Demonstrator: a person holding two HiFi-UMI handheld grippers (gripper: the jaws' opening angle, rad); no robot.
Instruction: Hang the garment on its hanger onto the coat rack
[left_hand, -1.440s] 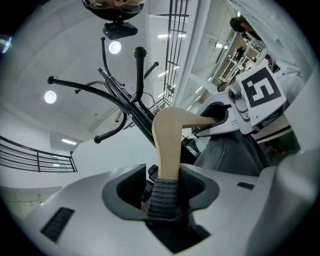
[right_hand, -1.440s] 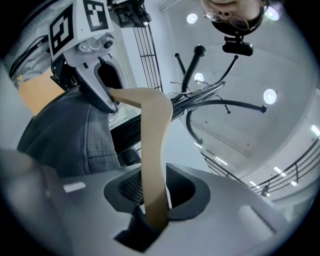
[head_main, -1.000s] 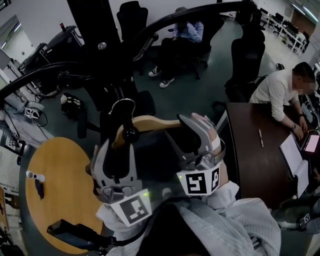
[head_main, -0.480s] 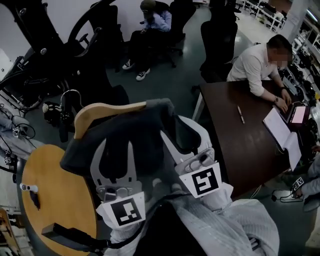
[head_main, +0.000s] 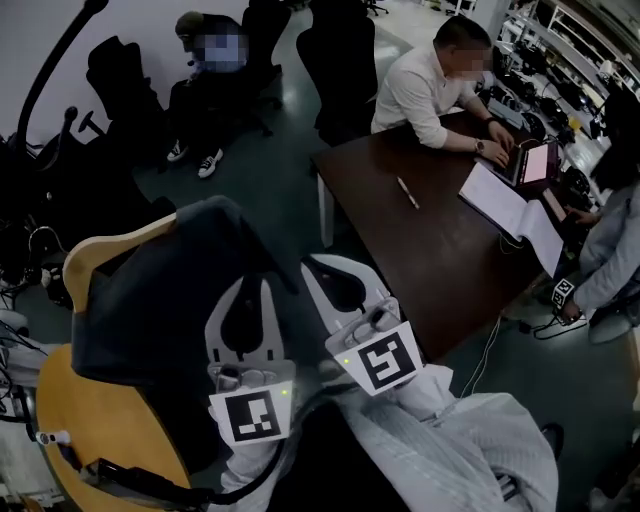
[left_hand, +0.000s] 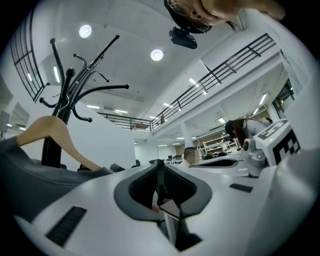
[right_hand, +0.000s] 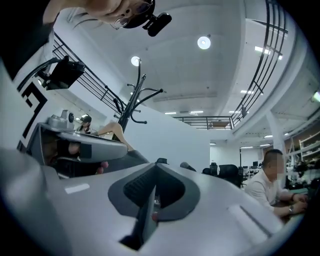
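Since a second ago the garment (head_main: 150, 300) on its wooden hanger (head_main: 95, 255) has slid from mid-frame to the left of the head view. It is now off to the left of both your grippers.

- Garment: dark grey, draped over the hanger, with one bare wooden shoulder showing. The hook is not visible in any view, so I can't tell what carries the hanger.
- Coat rack (left_hand: 62, 100): stands right behind the hanger in the left gripper view. In the head view it is cut off at the left edge.
- Left gripper (left_hand: 158, 166): its jaws have just been closing. The tips now meet, with only a thin slit lower down and nothing between them. The garment lies just beside its left jaw. In the head view the cloth overlaps that tip, so I can't tell whether they touch.
- Right gripper (right_hand: 156, 167): its jaws have also just closed. They are fully together and empty, well clear of the garment.
- Round table (head_main: 100, 420): light wood, lower left, mostly hidden under the garment and your left gripper.
- Desk (head_main: 440, 250): dark, to the right, with a person in a white shirt (head_main: 420, 90) seated at its far end.
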